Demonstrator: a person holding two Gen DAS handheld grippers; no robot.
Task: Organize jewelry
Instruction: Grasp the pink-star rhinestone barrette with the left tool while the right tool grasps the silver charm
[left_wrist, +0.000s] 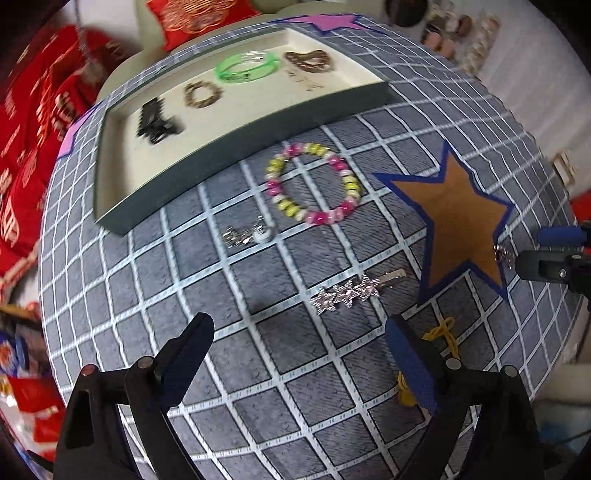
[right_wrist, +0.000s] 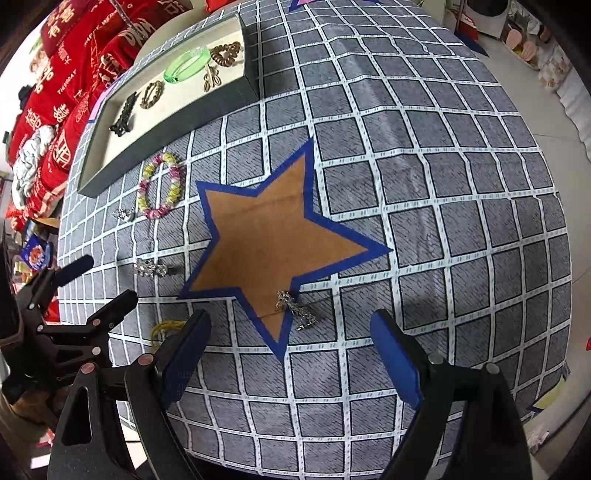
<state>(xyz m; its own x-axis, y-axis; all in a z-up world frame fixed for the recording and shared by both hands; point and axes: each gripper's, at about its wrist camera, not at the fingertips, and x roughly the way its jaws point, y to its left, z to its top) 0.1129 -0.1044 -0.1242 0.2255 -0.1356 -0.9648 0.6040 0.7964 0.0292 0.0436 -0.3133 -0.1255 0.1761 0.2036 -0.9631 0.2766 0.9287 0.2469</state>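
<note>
Left gripper (left_wrist: 299, 354): jaws spread, empty, angled down above star hair clip (left_wrist: 347, 291). Right gripper (right_wrist: 290, 350): spread, empty, silver brooch (right_wrist: 295, 310) just ahead.

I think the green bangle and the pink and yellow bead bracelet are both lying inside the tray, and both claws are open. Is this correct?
Not quite. Only the green bangle lies inside the tray. The bead bracelet lies on the checked cloth just outside the tray's front wall, as the left wrist view shows. Both the left claw and the right claw are open.
</note>
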